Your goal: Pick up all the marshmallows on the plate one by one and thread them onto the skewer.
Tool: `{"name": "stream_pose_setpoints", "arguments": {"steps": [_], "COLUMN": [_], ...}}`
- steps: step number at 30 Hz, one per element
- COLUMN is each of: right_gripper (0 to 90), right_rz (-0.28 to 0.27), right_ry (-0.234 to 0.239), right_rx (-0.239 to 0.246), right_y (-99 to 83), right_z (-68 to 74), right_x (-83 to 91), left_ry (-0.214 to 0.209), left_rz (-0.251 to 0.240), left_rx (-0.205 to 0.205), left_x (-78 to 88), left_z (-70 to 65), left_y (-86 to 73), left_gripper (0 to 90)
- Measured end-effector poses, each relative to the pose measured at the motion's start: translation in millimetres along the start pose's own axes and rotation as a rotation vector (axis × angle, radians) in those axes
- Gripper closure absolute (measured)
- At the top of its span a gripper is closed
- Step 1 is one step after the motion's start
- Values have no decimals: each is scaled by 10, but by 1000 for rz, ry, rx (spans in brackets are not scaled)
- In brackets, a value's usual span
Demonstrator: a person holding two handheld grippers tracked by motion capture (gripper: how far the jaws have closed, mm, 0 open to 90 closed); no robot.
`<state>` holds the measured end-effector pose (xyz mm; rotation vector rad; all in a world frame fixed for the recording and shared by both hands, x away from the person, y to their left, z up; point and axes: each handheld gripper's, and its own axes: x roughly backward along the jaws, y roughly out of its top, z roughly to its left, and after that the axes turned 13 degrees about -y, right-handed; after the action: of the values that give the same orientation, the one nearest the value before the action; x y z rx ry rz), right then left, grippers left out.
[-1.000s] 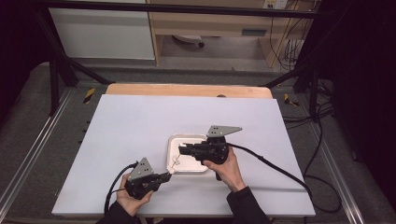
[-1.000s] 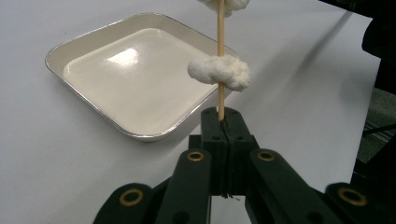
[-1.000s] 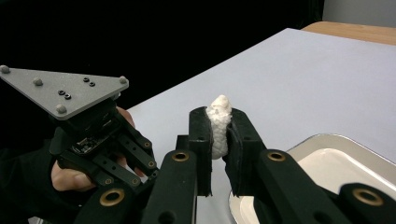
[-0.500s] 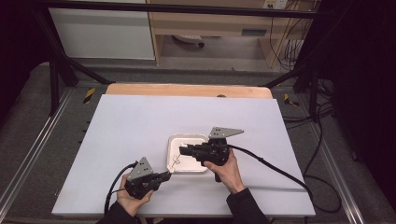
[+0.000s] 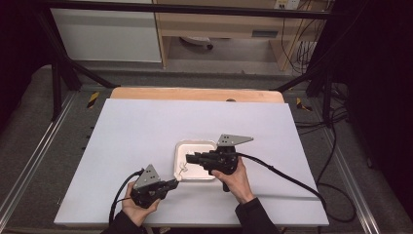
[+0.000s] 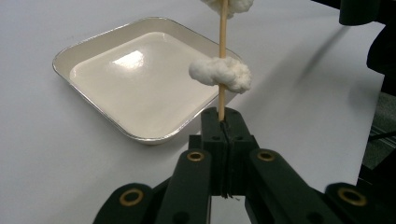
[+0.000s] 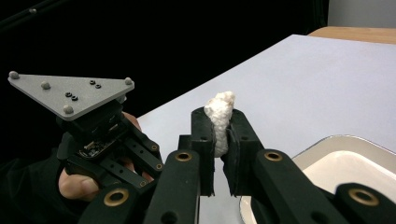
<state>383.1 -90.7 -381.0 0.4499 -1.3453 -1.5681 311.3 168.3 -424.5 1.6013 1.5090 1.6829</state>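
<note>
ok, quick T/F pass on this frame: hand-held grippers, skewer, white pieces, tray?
1. The left hand-held gripper is shut on the wooden skewer. True.
2. The skewer is bare. False: a white puffy piece is threaded on it, with another above at the frame's top edge.
3. The right hand-held gripper clamps a white puffy piece between its jaws. True.
4. The tray is piled with white pieces. False: in the left gripper view its inside looks bare.
5. The tray sits on the white table. True.
6. The right hand-held gripper grips the tray's rim. False: it holds the white piece.
</note>
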Motion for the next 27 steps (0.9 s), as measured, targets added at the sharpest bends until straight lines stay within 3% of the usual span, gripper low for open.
{"name": "stream_pose_setpoints", "arguments": {"steps": [27], "right_gripper": [851], "right_rz": [-5], "right_ry": [21], "right_rx": [0], "right_y": [-58], "right_z": [25], "right_x": [-15], "left_ry": [-6], "left_rz": [7], "left_rx": [-5], "left_x": [-15], "left_z": [-12], "left_y": [10], "left_gripper": [889]}}
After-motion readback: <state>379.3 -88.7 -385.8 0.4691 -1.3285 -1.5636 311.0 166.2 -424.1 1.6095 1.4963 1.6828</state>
